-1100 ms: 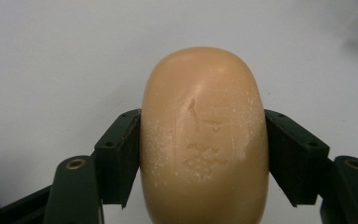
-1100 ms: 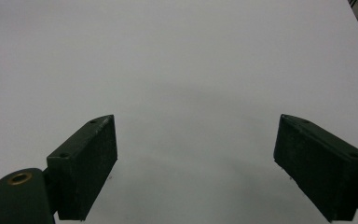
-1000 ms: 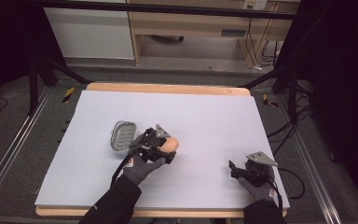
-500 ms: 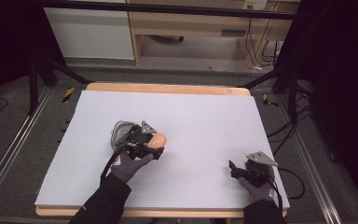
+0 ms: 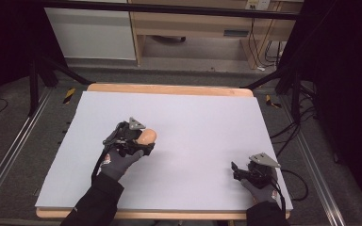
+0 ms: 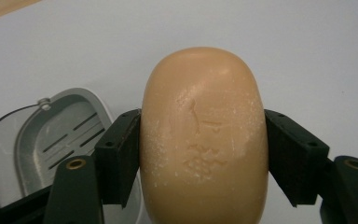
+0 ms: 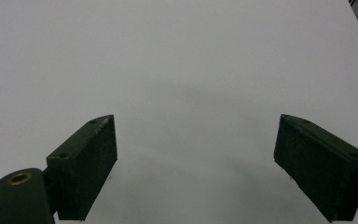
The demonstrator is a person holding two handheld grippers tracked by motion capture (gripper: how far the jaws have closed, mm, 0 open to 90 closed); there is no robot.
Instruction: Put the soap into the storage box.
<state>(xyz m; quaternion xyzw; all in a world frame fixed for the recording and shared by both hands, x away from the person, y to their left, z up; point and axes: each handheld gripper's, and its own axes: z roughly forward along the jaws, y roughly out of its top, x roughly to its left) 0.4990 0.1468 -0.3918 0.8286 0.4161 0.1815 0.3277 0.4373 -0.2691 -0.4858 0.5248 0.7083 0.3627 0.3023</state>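
Between the left jaws: a tan, rounded oval bar of soap (image 6: 204, 135) with a faint embossed mark and whitish dry patches on its face.
Left gripper (image 5: 143, 141): clamped on the bar, one black pad pressing each long side; the soap bulges out ahead of the jaw tips and shows in the high view as a tan lump at the gripper's front.
Left hand (image 5: 118, 160): in a grey glove with a dark sleeve, holding its gripper over the left-middle part of the sheet.
Beside and below the left jaw: a grey plastic soap dish (image 6: 56, 140) with a slotted bottom and rounded corners, lying open side up on the sheet; in the left gripper view the soap sits to the dish's right, apart from it, with the jaw overlapping the dish's near edge.
Under both grippers: a pale lilac sheet (image 5: 202, 117) covering a wooden table (image 5: 169, 89) whose bare edge shows along the far side.
Right gripper (image 5: 245, 172): jaws wide apart, nothing between them, bare sheet ahead of them.
Right hand (image 5: 259, 186): gloved, near the sheet's near right corner, well apart from the left gripper.
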